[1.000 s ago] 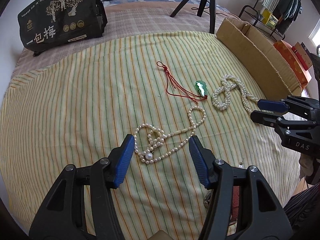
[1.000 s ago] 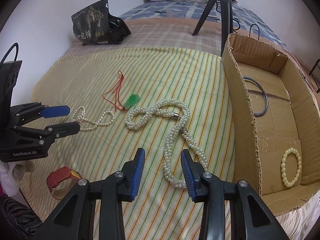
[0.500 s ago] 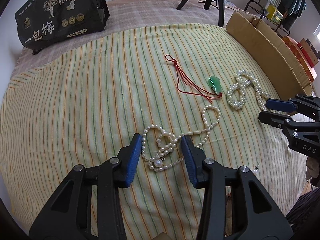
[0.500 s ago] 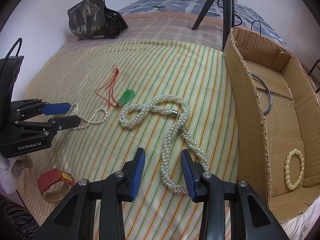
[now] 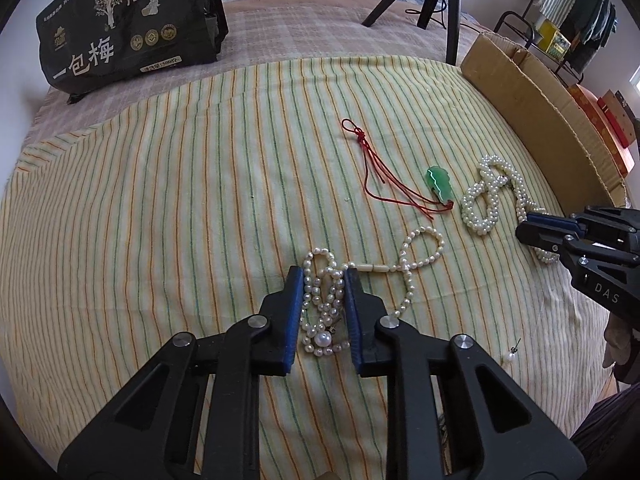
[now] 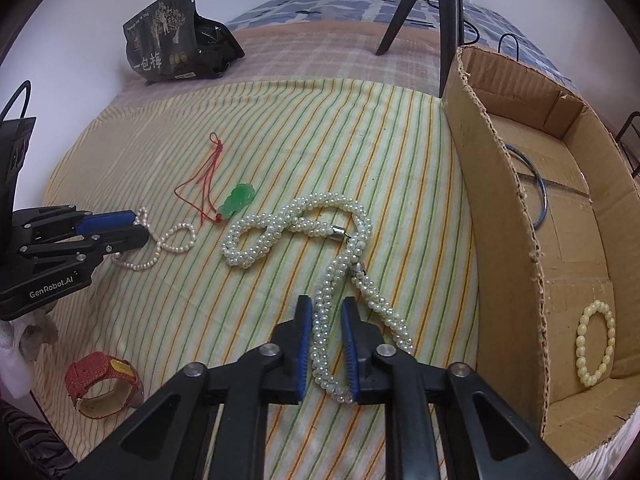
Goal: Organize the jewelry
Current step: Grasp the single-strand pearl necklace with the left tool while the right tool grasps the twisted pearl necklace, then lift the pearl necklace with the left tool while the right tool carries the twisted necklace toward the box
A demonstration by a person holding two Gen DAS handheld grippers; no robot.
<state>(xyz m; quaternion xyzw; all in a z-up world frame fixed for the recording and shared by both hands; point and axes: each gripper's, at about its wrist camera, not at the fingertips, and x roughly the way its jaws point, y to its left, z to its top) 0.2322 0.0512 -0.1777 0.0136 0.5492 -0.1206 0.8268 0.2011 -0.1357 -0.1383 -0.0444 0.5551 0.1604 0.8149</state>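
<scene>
A thin pearl necklace (image 5: 409,286) lies on the striped cloth. Its bunched end sits between the pads of my left gripper (image 5: 322,272), whose jaws are closing and press the beads. The left gripper (image 6: 140,228) also shows at the left edge of the right wrist view, over the same necklace (image 6: 134,266). A thick twisted pearl necklace (image 6: 280,220) curls across the cloth. My right gripper (image 6: 324,300) is closing its jaws on one strand of it and touches the strand. The right gripper (image 5: 524,226) reaches in from the right by the thick necklace (image 5: 468,210).
A green pendant on a red cord (image 5: 439,184) lies between the necklaces. The cardboard box (image 6: 500,220) at right holds a cream bead bracelet (image 6: 579,340) and a blue bangle (image 6: 542,200). A red watch (image 6: 104,364), a pearl earring (image 5: 509,357), a black bag (image 5: 120,24) and a tripod (image 5: 448,8) are around.
Both grippers' jaws have narrowed from wide apart onto their necklaces. The left gripper has moved forward over the bunched end of the thin necklace.
</scene>
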